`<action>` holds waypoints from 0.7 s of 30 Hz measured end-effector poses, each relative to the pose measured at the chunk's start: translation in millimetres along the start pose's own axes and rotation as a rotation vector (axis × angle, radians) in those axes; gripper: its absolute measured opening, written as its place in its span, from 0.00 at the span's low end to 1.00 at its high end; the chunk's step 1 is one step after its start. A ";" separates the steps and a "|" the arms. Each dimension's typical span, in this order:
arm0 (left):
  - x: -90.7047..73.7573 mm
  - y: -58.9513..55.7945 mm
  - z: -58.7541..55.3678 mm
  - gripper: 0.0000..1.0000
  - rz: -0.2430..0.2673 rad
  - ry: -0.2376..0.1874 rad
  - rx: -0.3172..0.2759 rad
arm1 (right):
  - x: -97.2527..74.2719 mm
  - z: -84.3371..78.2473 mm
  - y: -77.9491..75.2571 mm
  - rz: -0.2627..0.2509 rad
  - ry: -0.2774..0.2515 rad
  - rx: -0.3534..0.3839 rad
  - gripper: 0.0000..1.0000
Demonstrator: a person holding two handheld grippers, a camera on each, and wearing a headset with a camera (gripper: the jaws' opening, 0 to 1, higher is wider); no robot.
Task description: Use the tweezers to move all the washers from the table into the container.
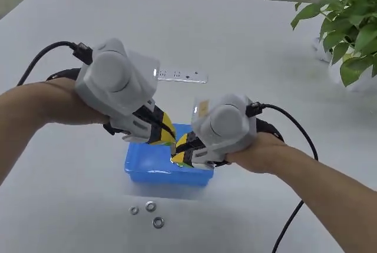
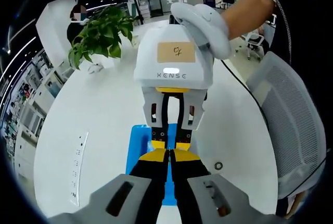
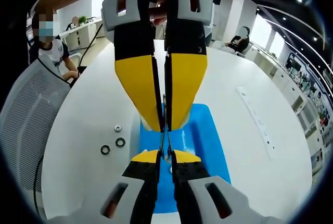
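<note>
Over the blue container (image 1: 141, 167) my two grippers meet tip to tip. The left gripper (image 1: 166, 136) comes from the left, the right gripper (image 1: 180, 152) from the right. In the right gripper view, thin metal tweezers (image 3: 164, 122) run from the right gripper (image 3: 165, 156) up between the yellow jaws of the left gripper (image 3: 163, 128). Both pairs of jaws are shut on them. Three washers (image 1: 150, 206) lie on the white table in front of the container. They are to the left of the container (image 3: 205, 135) in the right gripper view, as washers (image 3: 120, 142). One washer (image 2: 218, 166) lies right of my left gripper (image 2: 169, 153).
A white power strip (image 1: 182, 76) lies behind the container. A potted plant (image 1: 347, 23) stands at the far right of the table. Office chairs (image 2: 291, 120) and people are beyond the table's edge. Cables trail from both grippers.
</note>
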State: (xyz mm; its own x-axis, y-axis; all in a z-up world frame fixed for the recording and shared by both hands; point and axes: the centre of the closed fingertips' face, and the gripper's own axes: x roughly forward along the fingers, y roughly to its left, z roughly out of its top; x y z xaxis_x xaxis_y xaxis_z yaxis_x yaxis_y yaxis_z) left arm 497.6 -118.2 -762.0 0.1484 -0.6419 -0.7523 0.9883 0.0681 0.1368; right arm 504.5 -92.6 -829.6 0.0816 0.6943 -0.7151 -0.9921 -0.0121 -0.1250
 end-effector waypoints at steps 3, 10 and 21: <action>3.7 1.2 -3.4 0.06 -0.005 0.000 -0.005 | 3.6 -3.5 -0.4 0.007 0.006 0.005 0.10; 10.9 1.9 -10.0 0.06 -0.013 0.004 -0.018 | 9.6 -11.1 -0.2 0.025 0.019 0.017 0.10; 15.3 0.8 -16.3 0.06 -0.018 0.009 -0.027 | 15.4 -15.9 1.6 0.044 0.032 0.022 0.10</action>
State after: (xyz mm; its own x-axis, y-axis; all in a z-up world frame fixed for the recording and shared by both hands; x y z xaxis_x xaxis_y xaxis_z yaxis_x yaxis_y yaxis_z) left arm 501.2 -115.5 -783.9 0.1309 -0.6360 -0.7605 0.9914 0.0771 0.1061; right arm 505.7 -93.4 -851.7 0.0401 0.6704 -0.7410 -0.9966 -0.0266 -0.0780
